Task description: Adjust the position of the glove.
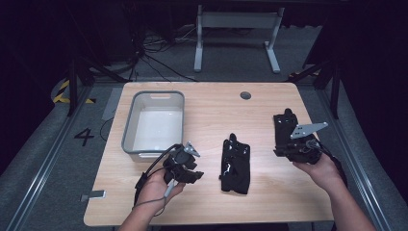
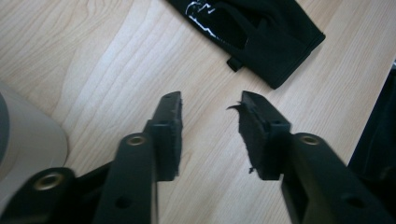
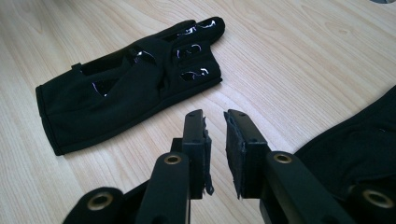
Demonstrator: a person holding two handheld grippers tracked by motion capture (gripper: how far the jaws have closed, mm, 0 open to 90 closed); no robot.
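On the wooden surface, two black gloves: one glove mid-surface between both tools, the second glove just beyond the right tool. Left tool near the grey bin, jaws apart, empty. Right tool narrowly parted, gripping nothing.

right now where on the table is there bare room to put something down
The far strip between the grey bin and the small round hole is bare, and so is the near edge below the middle glove. It is crowded between the left tongs, that glove, and the second glove under the right tongs.
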